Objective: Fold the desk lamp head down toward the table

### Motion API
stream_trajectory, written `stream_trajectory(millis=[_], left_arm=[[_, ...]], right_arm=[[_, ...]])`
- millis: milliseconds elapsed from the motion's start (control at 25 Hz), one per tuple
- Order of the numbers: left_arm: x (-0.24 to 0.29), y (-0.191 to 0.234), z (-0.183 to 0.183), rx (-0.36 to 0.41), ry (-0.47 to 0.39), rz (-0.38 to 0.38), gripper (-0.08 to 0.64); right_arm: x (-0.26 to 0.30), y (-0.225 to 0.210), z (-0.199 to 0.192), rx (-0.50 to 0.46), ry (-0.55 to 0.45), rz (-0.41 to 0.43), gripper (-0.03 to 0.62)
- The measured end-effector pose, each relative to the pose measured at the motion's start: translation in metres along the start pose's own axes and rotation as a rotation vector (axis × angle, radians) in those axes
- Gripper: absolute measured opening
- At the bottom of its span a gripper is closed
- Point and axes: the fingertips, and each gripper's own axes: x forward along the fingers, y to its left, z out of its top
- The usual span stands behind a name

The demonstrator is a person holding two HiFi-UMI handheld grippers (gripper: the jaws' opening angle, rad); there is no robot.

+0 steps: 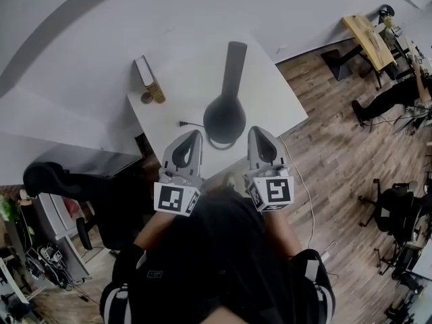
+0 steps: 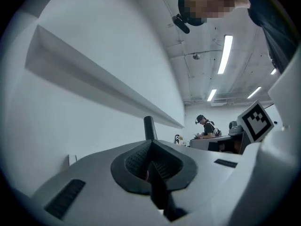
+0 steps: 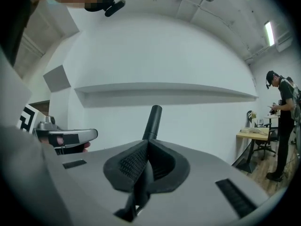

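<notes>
Head view shows our left tongs [image 1: 195, 133] and right tongs [image 1: 257, 131] both pressed together, empty, near the desk lamp [image 1: 225, 117] standing upright on the worktop [image 1: 273, 93], and we judge a bare push on its head could slip and topple it

Matt greys and blacks over a smooth white table [image 1: 270, 90]
My left gripper [image 1: 195, 136] and right gripper [image 1: 257, 131] have matt grey plastic shells; their pads [image 3: 130, 165] are black, finely ribbed and rubbery-looking. The desk lamp [image 1: 226, 110] is smooth matt black, the table plain white without gloss, and the floor [image 1: 337, 160] to the right is grained wood plank.
</notes>
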Motion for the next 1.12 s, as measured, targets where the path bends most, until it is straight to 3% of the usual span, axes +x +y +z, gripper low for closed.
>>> stream_trajectory(millis=[320, 1120], left_arm=[[-0.002, -0.004, -0.008, -0.011, 0.006, 0.018, 0.025], [-0.005, -0.012, -0.015, 0.028, 0.027, 0.005, 0.025]], right_arm=[[-0.003, -0.001, -0.021, 0.025, 0.042, 0.009, 0.012], [-0.004, 0.002, -0.025, 0.027, 0.038, 0.02, 0.012]])
